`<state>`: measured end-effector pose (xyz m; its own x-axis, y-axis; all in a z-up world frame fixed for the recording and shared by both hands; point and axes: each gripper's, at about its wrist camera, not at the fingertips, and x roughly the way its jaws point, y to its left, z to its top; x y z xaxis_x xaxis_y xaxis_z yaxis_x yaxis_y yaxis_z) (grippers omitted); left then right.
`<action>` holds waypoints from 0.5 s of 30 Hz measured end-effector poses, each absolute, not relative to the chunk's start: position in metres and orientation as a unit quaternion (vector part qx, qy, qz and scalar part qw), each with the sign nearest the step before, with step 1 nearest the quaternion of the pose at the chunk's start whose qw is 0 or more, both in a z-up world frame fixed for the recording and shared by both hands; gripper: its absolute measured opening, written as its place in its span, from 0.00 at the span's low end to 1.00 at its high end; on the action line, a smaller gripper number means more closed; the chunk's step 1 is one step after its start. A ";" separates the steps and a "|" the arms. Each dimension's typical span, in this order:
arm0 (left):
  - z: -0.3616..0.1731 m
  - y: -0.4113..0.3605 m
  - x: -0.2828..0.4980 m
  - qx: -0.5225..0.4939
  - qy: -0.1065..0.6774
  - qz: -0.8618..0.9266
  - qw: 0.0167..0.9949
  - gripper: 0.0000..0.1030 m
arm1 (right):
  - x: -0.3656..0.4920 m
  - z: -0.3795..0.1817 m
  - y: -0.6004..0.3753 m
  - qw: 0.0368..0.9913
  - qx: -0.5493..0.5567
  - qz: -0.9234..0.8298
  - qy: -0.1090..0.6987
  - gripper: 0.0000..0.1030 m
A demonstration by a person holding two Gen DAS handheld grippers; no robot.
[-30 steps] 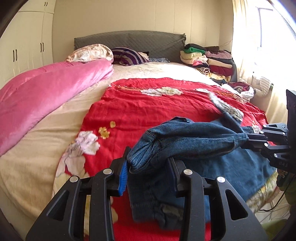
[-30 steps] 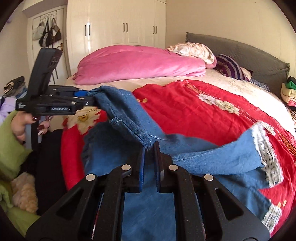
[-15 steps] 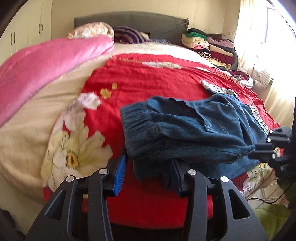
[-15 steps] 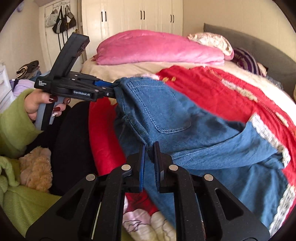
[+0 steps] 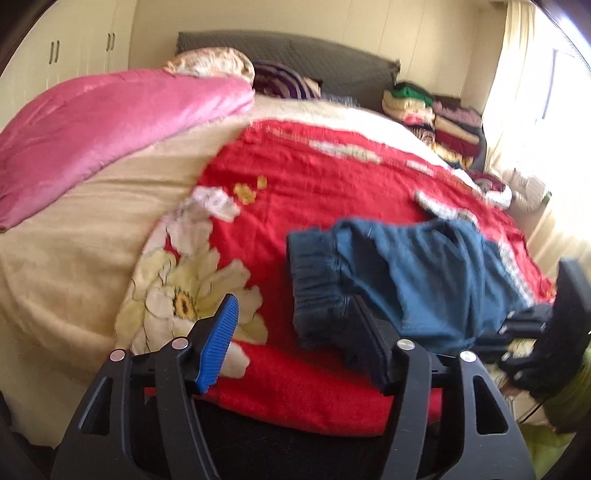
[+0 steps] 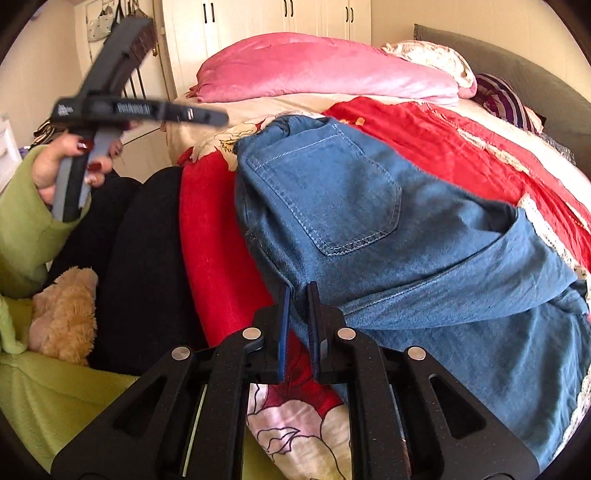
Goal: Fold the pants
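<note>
The blue denim pants (image 6: 388, 229) lie folded on the red floral blanket (image 6: 443, 147) at the bed's near edge, back pocket up. In the left wrist view the pants (image 5: 413, 273) sit just ahead and to the right, waistband towards me. My left gripper (image 5: 295, 328) is open and empty, its right finger just touching the waistband. It also shows in the right wrist view (image 6: 218, 118), lifted off to the left of the pants. My right gripper (image 6: 297, 295) is shut on the near edge of the pants; it shows in the left wrist view (image 5: 517, 325).
A pink duvet (image 5: 110, 122) lies along the bed's left side, with pillows (image 5: 210, 64) at the grey headboard. Stacked folded clothes (image 5: 436, 122) sit at the far right corner. White wardrobes (image 6: 266, 22) stand behind. A person's black-clad legs (image 6: 147, 240) are against the bed edge.
My left gripper has let go of the waistband, opened wide and drawn back to the left. The pants have settled onto the blanket. My right gripper still holds its edge.
</note>
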<state>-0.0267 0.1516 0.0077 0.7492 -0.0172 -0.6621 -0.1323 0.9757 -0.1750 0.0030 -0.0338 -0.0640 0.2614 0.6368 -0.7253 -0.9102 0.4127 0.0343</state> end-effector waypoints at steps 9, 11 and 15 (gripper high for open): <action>-0.005 0.087 0.011 -0.048 0.383 -0.045 0.921 0.41 | -0.001 -0.074 -0.038 0.762 -0.201 0.500 0.358 0.08; -0.034 0.089 0.024 -0.040 0.425 -0.023 0.904 0.39 | -0.001 -0.066 -0.042 0.759 -0.189 0.508 0.361 0.10; -0.042 0.092 0.026 -0.042 0.424 -0.023 0.905 0.39 | -0.002 -0.047 -0.049 0.777 -0.168 0.510 0.329 0.10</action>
